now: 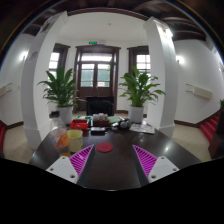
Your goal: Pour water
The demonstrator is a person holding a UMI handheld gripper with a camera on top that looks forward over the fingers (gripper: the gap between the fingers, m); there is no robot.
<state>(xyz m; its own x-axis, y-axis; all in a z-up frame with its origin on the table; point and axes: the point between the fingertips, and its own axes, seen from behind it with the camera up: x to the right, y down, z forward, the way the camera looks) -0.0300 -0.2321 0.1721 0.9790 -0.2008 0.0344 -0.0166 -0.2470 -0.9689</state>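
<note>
My gripper (111,162) is open above a dark round table (110,172), and nothing sits between its magenta pads (147,160). Just ahead of the fingers a flat red coaster (105,148) lies on the tabletop. Farther left of the fingers stands a yellow-green cup (75,138), with a pale cup (62,143) next to it. Beyond them, at the table's far side, small items cluster: a red object (80,125) and a dark bottle-like thing (99,121). I cannot pick out a water vessel for certain.
Two large potted plants (62,92) (138,90) flank a dark doorway (97,75) past the table. White pillars (165,70) rise on both sides. A red seat (212,128) stands to the right.
</note>
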